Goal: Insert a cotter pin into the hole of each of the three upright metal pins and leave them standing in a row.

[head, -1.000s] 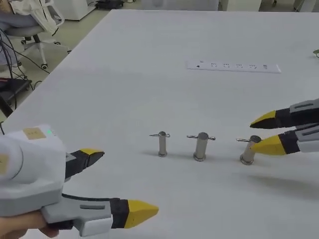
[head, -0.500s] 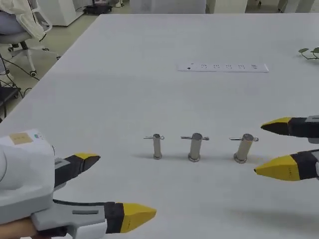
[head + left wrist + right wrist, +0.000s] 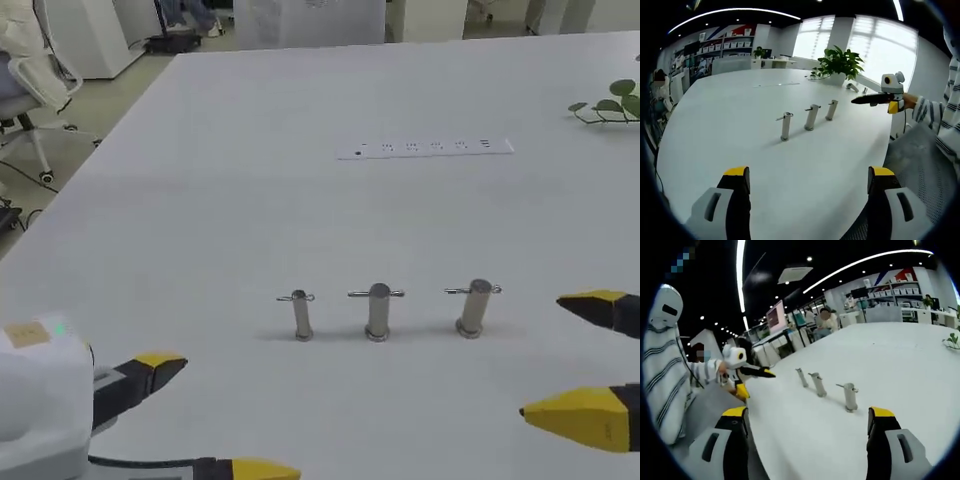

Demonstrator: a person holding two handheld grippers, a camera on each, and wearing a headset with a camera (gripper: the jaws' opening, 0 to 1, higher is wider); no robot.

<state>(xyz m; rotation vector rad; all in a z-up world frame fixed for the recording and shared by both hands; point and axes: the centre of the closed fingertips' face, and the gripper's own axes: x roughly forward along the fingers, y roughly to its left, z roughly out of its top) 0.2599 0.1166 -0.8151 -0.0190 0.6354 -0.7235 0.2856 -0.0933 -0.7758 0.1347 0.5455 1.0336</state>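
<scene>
Since each of the three upright metal pins has a cotter pin (image 3: 376, 294) through the cross-hole near its top, the task reads as done to me.

Reference is the middle pin (image 3: 377, 312). The left pin (image 3: 301, 316) and right pin (image 3: 472, 308) stand near it on either side, evenly spaced. All three are upright in one straight row on the white table (image 3: 250, 180). Each cotter pin lies horizontal and pokes out both sides of its pin. Too small to tell whether the legs are spread.

Left gripper (image 3: 210, 415) is well apart from the middle pin, toward the person on the left. Jaws are wide apart with nothing between them. Its own view looks along the row from one end.

Right gripper (image 3: 550, 355) is on the other side of the middle pin, past the right pin and not touching it. Jaws are spread wide and hold nothing.

Judgement: both grippers are held off and open so nothing brushes the row. The pins are tall on narrow bases and would likely tip on light contact.

Power strip (image 3: 427, 149) lies well beyond the middle pin, not in play.

Only risk I see is a jaw clipping the right pin when pulling away.
</scene>
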